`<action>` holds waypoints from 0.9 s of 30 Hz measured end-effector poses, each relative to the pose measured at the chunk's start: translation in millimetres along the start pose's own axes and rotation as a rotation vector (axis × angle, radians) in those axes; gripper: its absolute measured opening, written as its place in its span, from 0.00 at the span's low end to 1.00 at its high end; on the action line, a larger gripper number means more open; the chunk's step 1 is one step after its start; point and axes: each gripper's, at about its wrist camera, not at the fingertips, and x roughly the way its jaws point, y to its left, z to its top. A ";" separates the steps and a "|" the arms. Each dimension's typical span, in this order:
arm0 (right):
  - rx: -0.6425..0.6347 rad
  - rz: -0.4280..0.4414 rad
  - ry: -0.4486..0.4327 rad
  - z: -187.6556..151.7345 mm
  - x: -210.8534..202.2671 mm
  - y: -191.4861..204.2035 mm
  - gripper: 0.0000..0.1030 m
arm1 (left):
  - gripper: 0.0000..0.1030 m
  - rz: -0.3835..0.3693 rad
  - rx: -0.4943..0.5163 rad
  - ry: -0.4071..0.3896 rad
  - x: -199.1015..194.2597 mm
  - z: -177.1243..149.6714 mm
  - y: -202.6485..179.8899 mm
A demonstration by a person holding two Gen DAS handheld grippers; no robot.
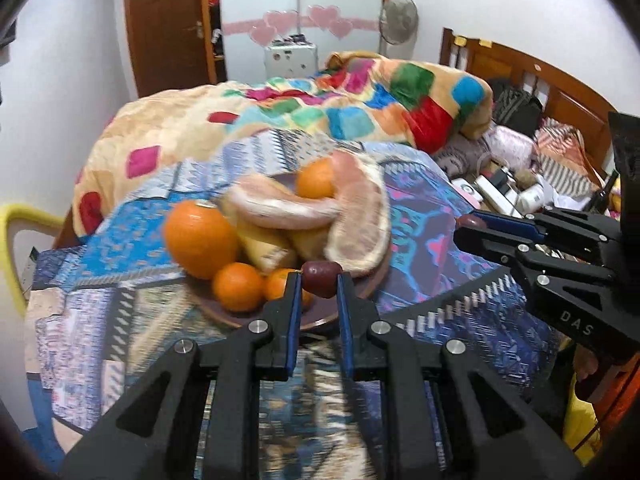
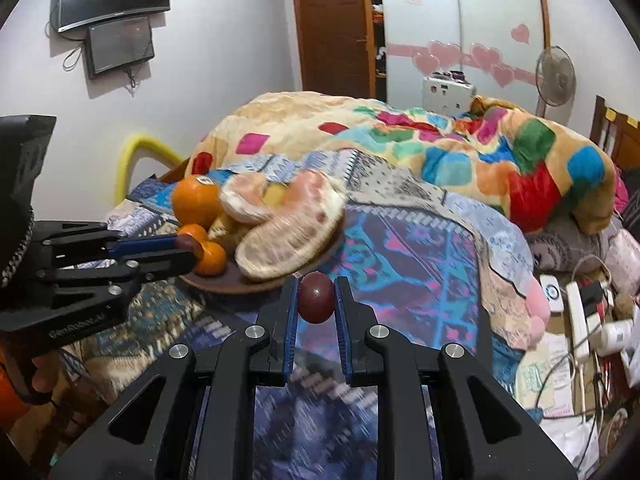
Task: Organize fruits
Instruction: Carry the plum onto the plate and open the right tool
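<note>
A brown plate (image 1: 320, 322) on the patterned bedspread holds a big orange (image 1: 200, 240), small oranges (image 1: 238, 286), bananas (image 1: 264, 242) and pomelo pieces (image 1: 360, 224). My left gripper (image 1: 319, 286) is shut on a small dark red fruit (image 1: 321, 278) just above the plate's near rim. My right gripper (image 2: 316, 300) is shut on another dark red fruit (image 2: 316, 298), held over the bedspread to the right of the plate (image 2: 224, 280). The right gripper also shows in the left wrist view (image 1: 472, 224), the left one in the right wrist view (image 2: 188, 246).
A colourful quilt (image 1: 320, 112) is heaped behind the plate. Bags, chargers and cables (image 2: 580, 320) clutter the right side by the wooden headboard (image 1: 560, 92). A yellow chair back (image 1: 16, 240) stands at the left. A fan (image 2: 556, 76) and wardrobe stand behind.
</note>
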 end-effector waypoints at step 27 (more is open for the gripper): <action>-0.115 0.100 0.063 29.7 76.8 55.7 0.16 | 0.16 -0.029 -0.028 -0.018 25.3 13.7 48.8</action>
